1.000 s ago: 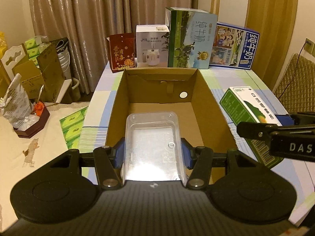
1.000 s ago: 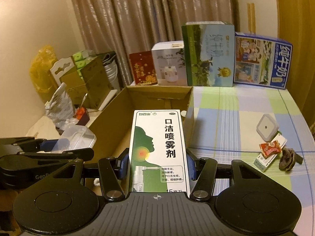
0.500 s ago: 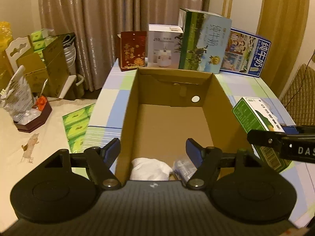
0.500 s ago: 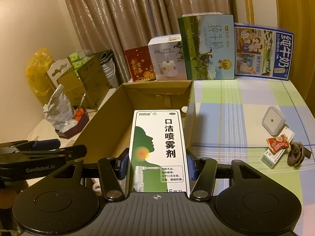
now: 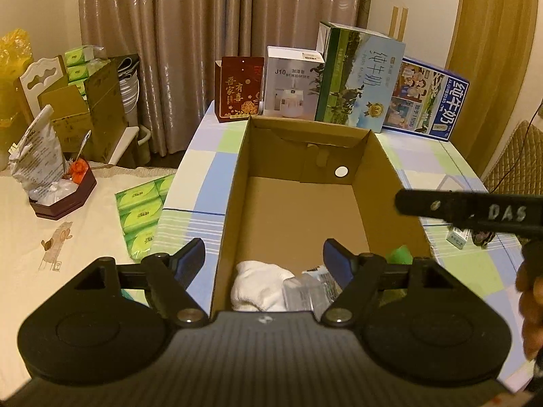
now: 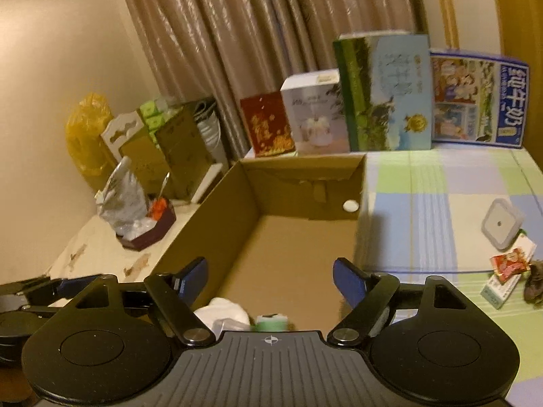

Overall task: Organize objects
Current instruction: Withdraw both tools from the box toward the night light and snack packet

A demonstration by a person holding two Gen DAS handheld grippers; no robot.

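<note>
An open cardboard box stands on the checked table, also in the right wrist view. At its near end lie a white cloth, a clear plastic container and a green-and-white spray box, seen partly as a green corner. My left gripper is open and empty above the box's near edge. My right gripper is open and empty over the box; its finger crosses the left wrist view on the right.
Upright cartons line the table's far edge. On the table right of the box lie a white square device, a red sachet and a small white box. Green tissue packs lie to the left.
My left gripper opened and dropped the clear container into the box. My right gripper then opened and let go of the spray box, which now lies inside the box.
</note>
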